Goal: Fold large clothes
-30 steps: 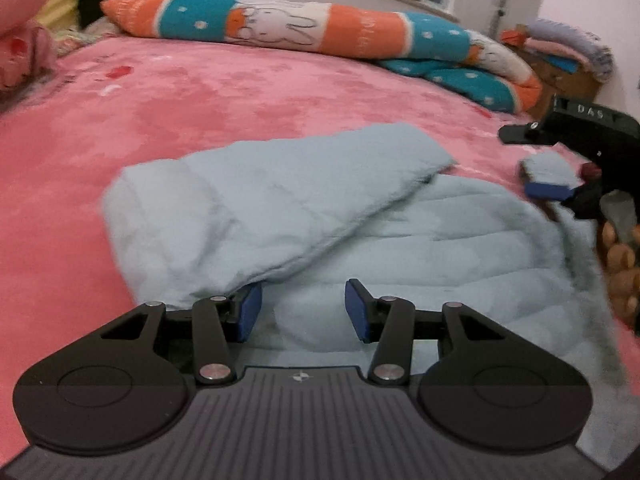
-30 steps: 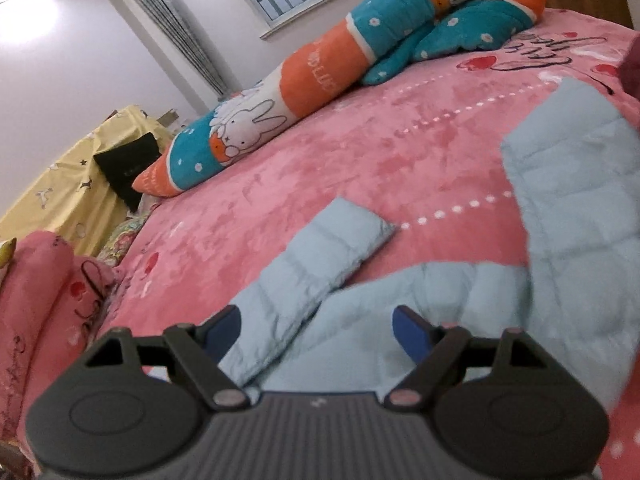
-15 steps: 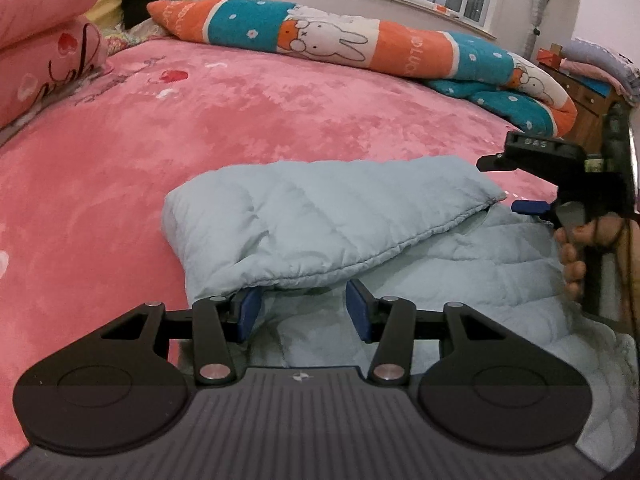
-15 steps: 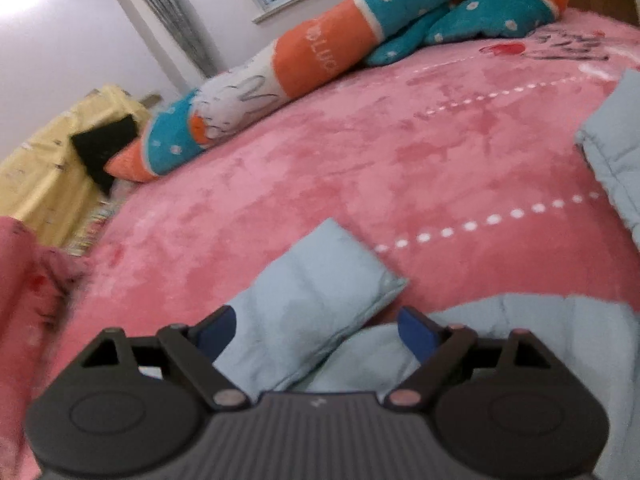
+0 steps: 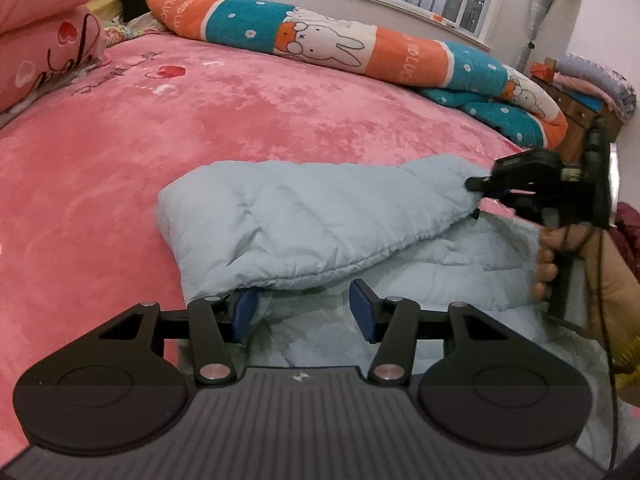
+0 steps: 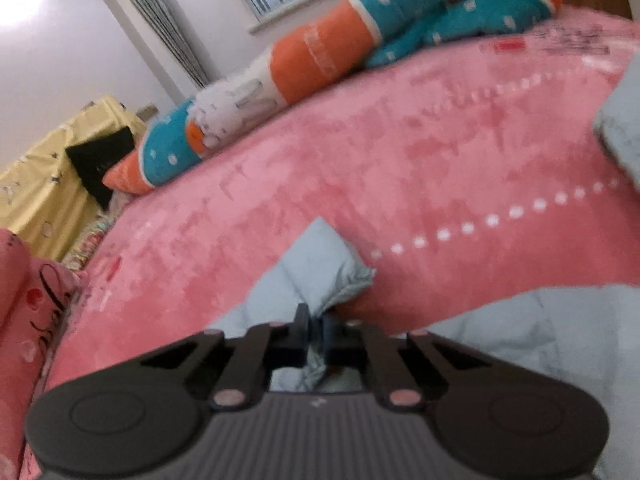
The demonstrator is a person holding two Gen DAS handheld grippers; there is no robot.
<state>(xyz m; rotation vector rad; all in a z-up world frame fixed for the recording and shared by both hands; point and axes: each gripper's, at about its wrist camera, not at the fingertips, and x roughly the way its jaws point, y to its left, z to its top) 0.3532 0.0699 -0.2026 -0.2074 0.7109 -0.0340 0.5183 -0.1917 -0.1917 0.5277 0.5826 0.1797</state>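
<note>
1. While the pale blue jacket (image 5: 320,216) lies on the pink bed (image 5: 120,168), my right gripper (image 6: 316,330) pinches its sleeve end (image 6: 320,264).
2. My left gripper (image 5: 304,312) is opening, pads clear of the jacket.

Both wrist views sit low, close over the pink plush bed (image 5: 280,128), tilted down past their own tongs. Left faces the window; right looks leftward (blurred). Shared: pale blue quilted jacket (image 5: 312,220) (image 6: 320,272), striped rabbit-print bolster (image 5: 328,44) (image 6: 320,52).
</note>
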